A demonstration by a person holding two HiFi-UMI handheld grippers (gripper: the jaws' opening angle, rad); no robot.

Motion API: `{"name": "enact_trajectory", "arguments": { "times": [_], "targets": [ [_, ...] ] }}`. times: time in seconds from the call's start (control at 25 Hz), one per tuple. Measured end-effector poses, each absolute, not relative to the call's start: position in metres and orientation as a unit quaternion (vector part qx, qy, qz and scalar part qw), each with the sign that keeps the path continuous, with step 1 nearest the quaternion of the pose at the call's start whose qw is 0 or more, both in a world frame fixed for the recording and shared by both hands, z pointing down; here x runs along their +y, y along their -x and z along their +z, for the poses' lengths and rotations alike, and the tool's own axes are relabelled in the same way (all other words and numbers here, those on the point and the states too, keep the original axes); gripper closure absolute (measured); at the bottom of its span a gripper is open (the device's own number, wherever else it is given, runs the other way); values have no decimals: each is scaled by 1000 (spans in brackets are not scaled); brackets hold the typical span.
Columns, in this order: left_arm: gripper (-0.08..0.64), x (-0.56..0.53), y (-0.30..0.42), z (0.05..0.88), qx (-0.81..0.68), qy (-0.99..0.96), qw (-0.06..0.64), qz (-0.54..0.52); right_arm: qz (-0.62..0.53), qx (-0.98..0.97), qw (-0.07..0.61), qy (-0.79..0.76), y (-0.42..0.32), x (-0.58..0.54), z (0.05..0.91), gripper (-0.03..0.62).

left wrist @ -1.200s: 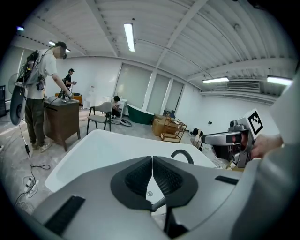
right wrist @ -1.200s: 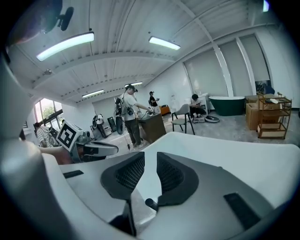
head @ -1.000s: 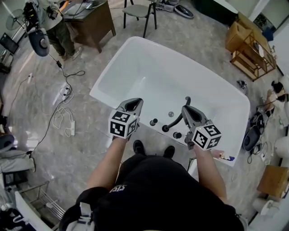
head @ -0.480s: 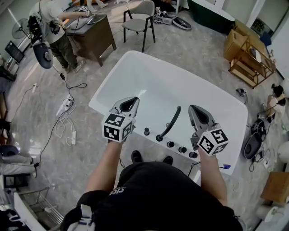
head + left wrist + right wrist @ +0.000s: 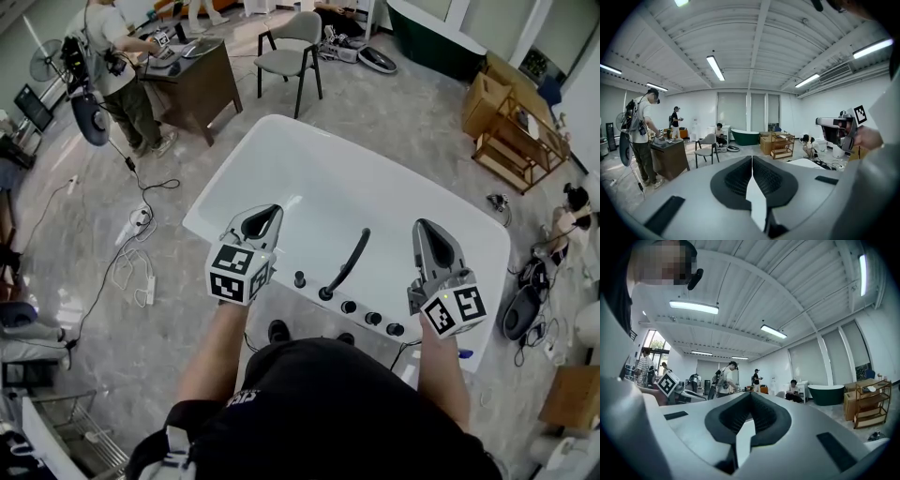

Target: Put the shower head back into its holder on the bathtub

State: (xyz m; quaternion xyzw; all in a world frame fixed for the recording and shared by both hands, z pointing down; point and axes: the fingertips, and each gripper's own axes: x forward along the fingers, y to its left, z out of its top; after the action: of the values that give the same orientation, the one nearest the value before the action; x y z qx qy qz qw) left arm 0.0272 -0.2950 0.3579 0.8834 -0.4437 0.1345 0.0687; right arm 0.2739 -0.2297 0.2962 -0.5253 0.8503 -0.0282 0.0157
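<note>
Black shower head [image 5: 349, 262] leans from its holder [image 5: 325, 293] on the near rim of the white bathtub [image 5: 319, 178], between the left gripper [image 5: 270, 212] and right gripper [image 5: 424, 226] (both empty, jaws pressed together), so the best finish seems to be holding both clear without nudging it.

- Ceiling strip lights [image 5: 715, 68] give bright, even light.
- Shadows on the floor [image 5: 141, 319] are soft and faint.
- The white tub [image 5: 309, 178] shows mild glare.
- Both gripper views are fisheye, with dark, bent edges.
- Their near foreground is soft; the head view is sharp.
</note>
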Motion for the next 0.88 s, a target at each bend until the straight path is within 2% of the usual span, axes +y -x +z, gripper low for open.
{"name": "enact_trajectory", "arguments": {
  "times": [0.88],
  "targets": [
    [540,-309,-26,371,-447,-881,85,131,-41,867,-3,497,-234,-241,311,580]
  ]
}}
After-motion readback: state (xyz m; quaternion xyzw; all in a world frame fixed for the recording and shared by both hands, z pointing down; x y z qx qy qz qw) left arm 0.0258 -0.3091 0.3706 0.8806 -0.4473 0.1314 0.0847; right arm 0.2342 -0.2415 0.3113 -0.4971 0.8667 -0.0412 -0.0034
